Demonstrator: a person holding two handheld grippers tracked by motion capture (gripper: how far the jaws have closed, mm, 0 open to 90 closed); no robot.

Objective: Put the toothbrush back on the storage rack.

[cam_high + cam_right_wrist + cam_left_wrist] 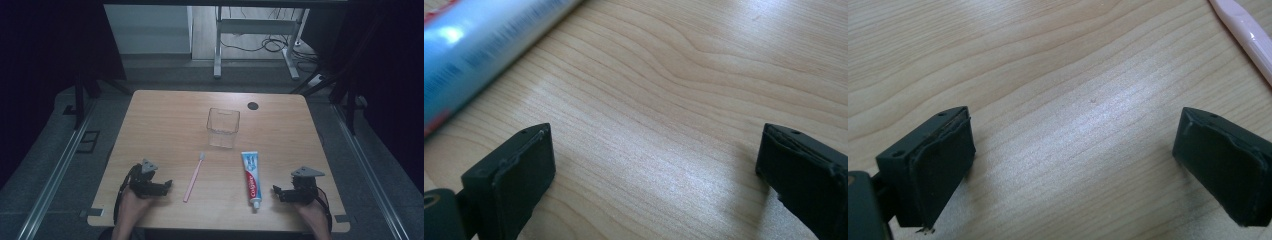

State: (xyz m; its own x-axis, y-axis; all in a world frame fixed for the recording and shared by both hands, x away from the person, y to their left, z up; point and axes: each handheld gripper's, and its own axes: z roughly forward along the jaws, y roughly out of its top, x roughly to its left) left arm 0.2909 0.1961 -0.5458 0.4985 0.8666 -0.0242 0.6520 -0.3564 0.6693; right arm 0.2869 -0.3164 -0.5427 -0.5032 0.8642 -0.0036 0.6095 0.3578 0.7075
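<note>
A pink toothbrush (pixel 194 177) lies lengthwise near the middle front of the wooden table (pixel 165 120); its handle (pixel 1248 35) crosses the top right of the left gripper view. To its right lies a blue and white toothpaste tube (pixel 251 178), cap toward me, which also runs along the upper left of the right gripper view (pixel 479 45). A clear plastic cup (pixel 223 127) stands upright behind both. My left gripper (pixel 167 185) rests at the front left, open, over bare wood (pixel 1073 165). My right gripper (pixel 275 192) rests at the front right, open, beside the tube (pixel 654 175).
A small black round mark (pixel 253 105) sits near the table's far edge. Beyond the table stands a metal frame with cables (pixel 270 45) on the floor. Rails (pixel 55 170) run along both sides of the table.
</note>
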